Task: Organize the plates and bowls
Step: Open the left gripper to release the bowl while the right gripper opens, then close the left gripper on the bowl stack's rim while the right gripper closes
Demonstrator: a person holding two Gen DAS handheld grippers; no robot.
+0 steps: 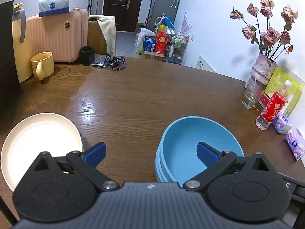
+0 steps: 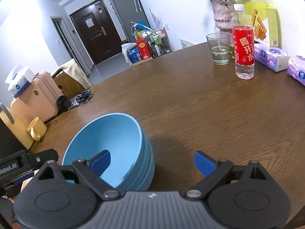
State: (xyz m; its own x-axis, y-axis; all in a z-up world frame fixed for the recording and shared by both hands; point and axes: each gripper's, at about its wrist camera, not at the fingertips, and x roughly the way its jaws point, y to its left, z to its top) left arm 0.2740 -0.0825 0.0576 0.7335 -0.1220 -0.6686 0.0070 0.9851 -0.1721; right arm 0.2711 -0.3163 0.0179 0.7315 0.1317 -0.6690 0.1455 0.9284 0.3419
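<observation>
Blue bowls (image 1: 192,148) stacked near the counter (image 1: 144,95) front edge, cream plate (image 1: 36,143) off left.
Both claws, left (image 1: 151,153) and right (image 2: 152,162), wide open, gripping nothing; loads of bare wood beyond.

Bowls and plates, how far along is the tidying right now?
Done: the blue bowls sit nested in one stack on the table. In hand: nothing; the left gripper and right gripper are both open and empty. Left: the cream plate lies alone beside the stack, untouched.
</observation>
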